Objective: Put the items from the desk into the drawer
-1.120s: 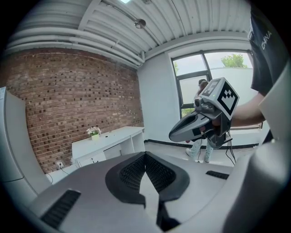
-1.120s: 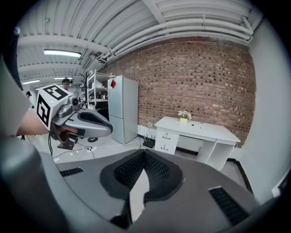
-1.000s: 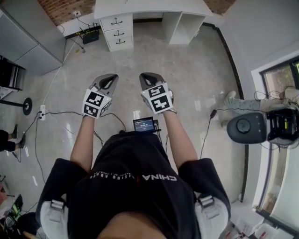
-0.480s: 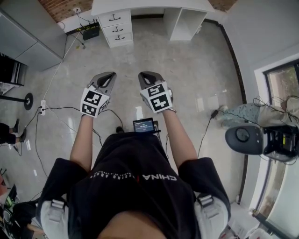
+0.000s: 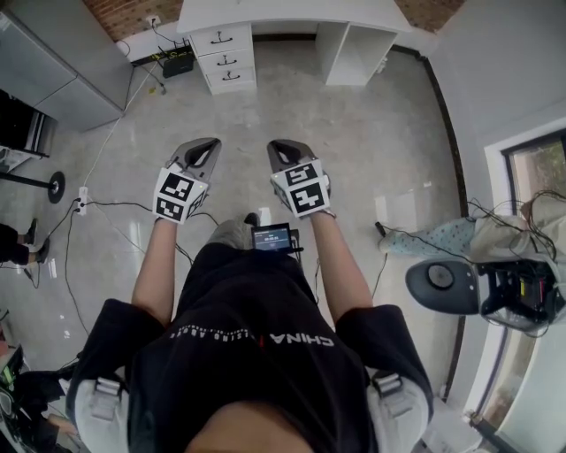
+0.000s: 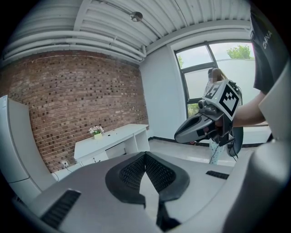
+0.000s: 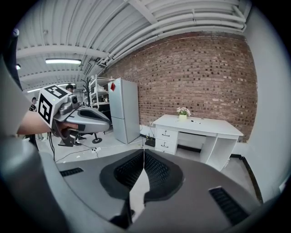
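Observation:
A white desk [image 5: 292,16] stands far ahead against a brick wall, with three shut drawers [image 5: 227,55] on its left side. In the right gripper view the desk [image 7: 200,125] carries a small pot of flowers [image 7: 183,112] and some small dark items too small to name. My left gripper [image 5: 204,152] and right gripper [image 5: 283,153] are held side by side in front of my body, high over the floor, far from the desk. Both are shut, tips touching, with nothing between them. Each gripper view shows the other gripper beside it.
Grey cabinets [image 5: 53,75] line the left wall, and a tall grey fridge [image 7: 124,116] shows in the right gripper view. Cables and a power strip [image 5: 81,209] lie on the glossy floor. A round grey machine [image 5: 447,286] and another person's legs [image 5: 429,239] are at the right.
I have stepped a little forward and the view has shifted; my knee now shows below the grippers. The other person at the right has moved. Both grippers stay shut and empty.

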`<state>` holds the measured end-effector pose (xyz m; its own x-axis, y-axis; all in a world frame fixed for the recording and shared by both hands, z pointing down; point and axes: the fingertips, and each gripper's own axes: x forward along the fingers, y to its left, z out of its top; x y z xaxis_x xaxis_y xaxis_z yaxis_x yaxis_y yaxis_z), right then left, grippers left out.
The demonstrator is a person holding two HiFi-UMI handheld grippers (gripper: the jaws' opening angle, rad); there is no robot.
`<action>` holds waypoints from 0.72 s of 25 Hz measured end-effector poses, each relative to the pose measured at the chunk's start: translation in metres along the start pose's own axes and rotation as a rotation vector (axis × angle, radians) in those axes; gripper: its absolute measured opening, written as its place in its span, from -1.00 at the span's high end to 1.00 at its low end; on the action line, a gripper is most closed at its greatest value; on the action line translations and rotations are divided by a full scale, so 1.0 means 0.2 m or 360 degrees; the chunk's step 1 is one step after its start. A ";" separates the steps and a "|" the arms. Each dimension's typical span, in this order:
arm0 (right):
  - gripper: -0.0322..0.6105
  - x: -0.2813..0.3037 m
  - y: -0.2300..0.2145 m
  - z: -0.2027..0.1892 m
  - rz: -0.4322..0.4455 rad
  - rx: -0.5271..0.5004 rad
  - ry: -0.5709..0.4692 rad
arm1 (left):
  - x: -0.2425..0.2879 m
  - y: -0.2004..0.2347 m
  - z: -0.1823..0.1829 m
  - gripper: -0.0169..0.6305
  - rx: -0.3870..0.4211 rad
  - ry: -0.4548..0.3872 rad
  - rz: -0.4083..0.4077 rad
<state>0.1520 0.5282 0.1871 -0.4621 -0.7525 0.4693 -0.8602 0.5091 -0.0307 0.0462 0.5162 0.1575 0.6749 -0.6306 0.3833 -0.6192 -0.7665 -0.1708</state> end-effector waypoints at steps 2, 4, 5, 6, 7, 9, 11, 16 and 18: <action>0.85 0.04 -0.03 0.00 0.0000 0.0004 0.0001 | 0.04 0.03 -0.01 0.91 -0.0002 -0.0001 -0.0001; 0.85 0.08 -0.06 -0.02 -0.0006 0.0012 0.0007 | 0.08 0.06 -0.02 0.91 -0.0001 -0.0006 -0.0005; 0.85 0.10 -0.08 -0.02 -0.0008 0.0016 0.0010 | 0.10 0.07 -0.03 0.91 -0.0001 -0.0008 -0.0007; 0.85 0.12 -0.09 -0.02 -0.0011 0.0017 0.0014 | 0.12 0.09 -0.03 0.91 -0.0004 -0.0009 -0.0008; 0.85 0.13 -0.09 -0.01 -0.0014 0.0015 0.0020 | 0.13 0.12 -0.03 0.91 -0.0010 -0.0011 -0.0008; 0.85 0.16 -0.10 0.02 -0.0021 0.0000 0.0039 | 0.15 0.17 -0.03 0.91 -0.0031 -0.0018 -0.0011; 0.85 0.22 -0.13 0.05 -0.0035 -0.0019 0.0063 | 0.19 0.24 -0.03 0.91 -0.0050 -0.0026 -0.0018; 0.85 0.51 -0.28 0.27 -0.0052 -0.0024 0.0100 | 0.37 0.59 0.01 0.91 -0.0088 -0.0020 -0.0039; 0.85 0.70 -0.36 0.38 -0.0056 -0.0015 0.0114 | 0.48 0.79 0.01 0.91 -0.0099 -0.0007 -0.0054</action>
<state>0.1326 0.3557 0.1879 -0.4149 -0.7382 0.5318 -0.8732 0.4873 -0.0049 0.0139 0.3348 0.1665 0.6976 -0.6048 0.3842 -0.6195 -0.7785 -0.1007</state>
